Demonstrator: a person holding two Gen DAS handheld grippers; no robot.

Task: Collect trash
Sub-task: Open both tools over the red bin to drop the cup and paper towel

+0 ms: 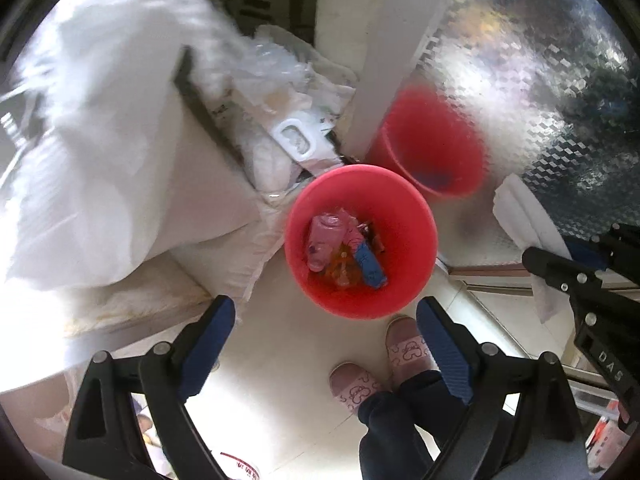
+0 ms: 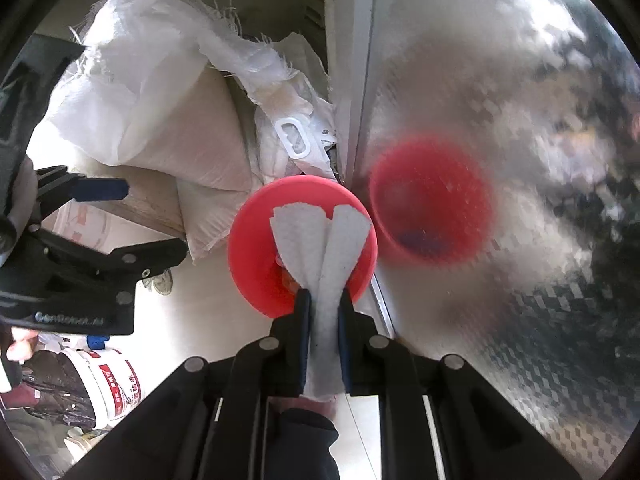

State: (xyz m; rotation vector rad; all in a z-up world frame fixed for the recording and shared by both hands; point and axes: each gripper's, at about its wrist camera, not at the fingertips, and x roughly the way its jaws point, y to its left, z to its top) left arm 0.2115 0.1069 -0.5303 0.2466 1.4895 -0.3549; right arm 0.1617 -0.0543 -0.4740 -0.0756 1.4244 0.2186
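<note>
A red bucket (image 1: 416, 240) stands on the pale floor and holds a pink bottle (image 1: 324, 240), a blue wrapper (image 1: 370, 266) and other small trash. My left gripper (image 1: 324, 316) is open and empty above the bucket's near rim. My right gripper (image 2: 323, 300) is shut on a white folded tissue (image 2: 324, 240), held right over the red bucket (image 2: 248, 248). In the left wrist view the right gripper (image 1: 532, 256) shows at the right edge with the tissue (image 1: 520, 216).
White woven sacks (image 1: 100, 140) are piled on a low ledge to the left. A shiny patterned metal door (image 1: 540, 80) on the right reflects the bucket. The person's pink slippers (image 1: 404, 346) stand near the bucket. A white paint pail (image 2: 108, 384) stands at lower left.
</note>
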